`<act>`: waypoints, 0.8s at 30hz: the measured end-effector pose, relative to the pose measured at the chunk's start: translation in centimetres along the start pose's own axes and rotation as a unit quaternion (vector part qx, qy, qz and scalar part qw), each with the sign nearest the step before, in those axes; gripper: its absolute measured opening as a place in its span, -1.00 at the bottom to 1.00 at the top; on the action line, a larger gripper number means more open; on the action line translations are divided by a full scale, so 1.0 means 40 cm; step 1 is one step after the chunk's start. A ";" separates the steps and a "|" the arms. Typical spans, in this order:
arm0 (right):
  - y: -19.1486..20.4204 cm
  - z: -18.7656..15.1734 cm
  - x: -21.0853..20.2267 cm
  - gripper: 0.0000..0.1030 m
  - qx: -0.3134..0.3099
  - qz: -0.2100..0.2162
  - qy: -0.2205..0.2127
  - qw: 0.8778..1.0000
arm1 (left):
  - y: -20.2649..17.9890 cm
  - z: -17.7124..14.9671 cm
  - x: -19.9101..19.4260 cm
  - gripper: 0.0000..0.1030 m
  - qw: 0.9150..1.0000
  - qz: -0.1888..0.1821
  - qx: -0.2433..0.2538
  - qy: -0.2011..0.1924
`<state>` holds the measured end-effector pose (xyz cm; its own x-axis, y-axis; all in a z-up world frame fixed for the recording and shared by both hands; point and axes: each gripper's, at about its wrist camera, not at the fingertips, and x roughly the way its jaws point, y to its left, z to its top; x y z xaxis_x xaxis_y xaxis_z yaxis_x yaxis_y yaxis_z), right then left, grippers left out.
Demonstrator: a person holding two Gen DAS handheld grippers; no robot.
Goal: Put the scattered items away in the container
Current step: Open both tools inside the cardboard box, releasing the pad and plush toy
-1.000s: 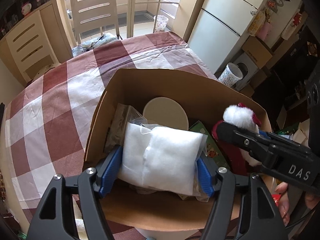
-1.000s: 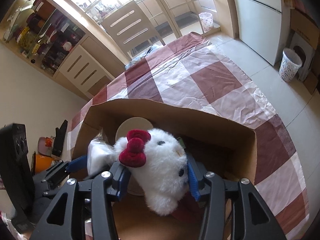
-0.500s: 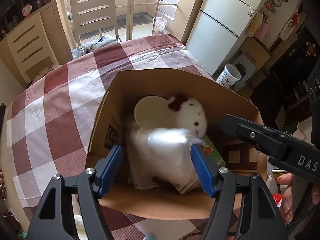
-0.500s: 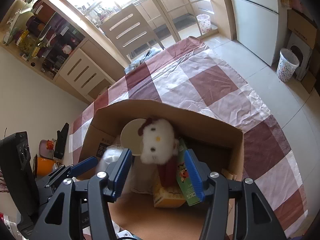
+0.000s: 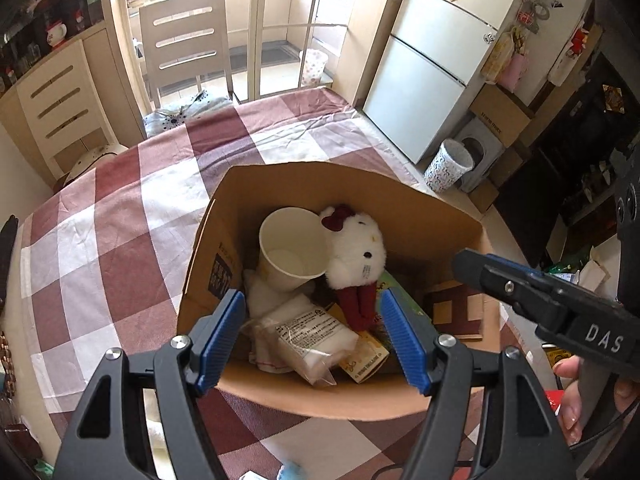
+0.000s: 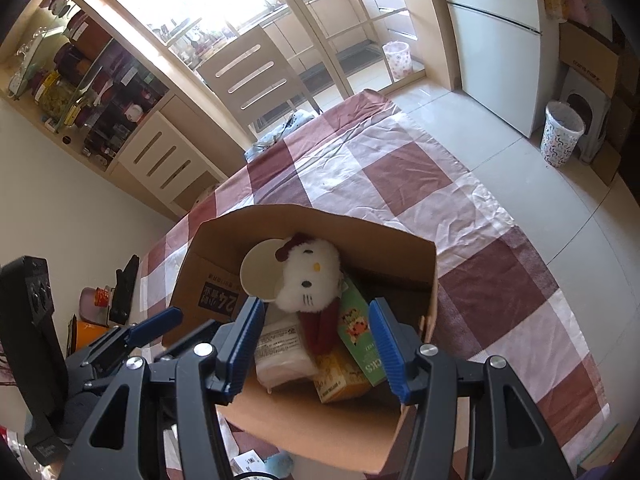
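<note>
Cardboard box (image 5: 404, 216) on the desk (image 5: 120, 216) holds your plush cat (image 5: 356, 248); both your left tool (image 5: 312, 340) and right tool (image 6: 316, 344) hang released above it, empty.

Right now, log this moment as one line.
left gripper: open, empty | right gripper: open, empty | plush cat, white packet: in cardboard box

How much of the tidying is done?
Mostly done: the plush cat, cup, white packet and snack boxes lie inside the box. Both grippers, left and right, are open and hold nothing. Some small bits beside the box may still need picking up.
</note>
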<state>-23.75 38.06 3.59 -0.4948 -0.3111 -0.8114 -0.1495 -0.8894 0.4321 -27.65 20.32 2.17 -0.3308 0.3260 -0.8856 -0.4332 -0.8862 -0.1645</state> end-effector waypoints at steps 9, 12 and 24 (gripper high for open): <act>0.019 -0.045 -0.066 0.09 -0.016 0.004 -0.013 1.000 | -0.023 -0.036 -0.070 0.39 1.000 0.005 0.002 -0.020; 0.027 -0.060 -0.086 0.09 -0.023 0.003 -0.017 1.000 | -0.031 -0.051 -0.090 0.39 1.000 0.008 0.003 -0.025; 0.041 -0.137 -0.130 0.09 -0.042 -0.007 -0.015 0.999 | -0.046 -0.123 -0.139 0.40 0.999 0.012 -0.002 -0.030</act>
<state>-16.73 36.39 6.36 -0.5188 -0.2894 -0.8044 -0.0847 -0.9189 0.3852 -20.89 18.51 5.26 -0.3909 0.3227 -0.8620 -0.4206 -0.8956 -0.1446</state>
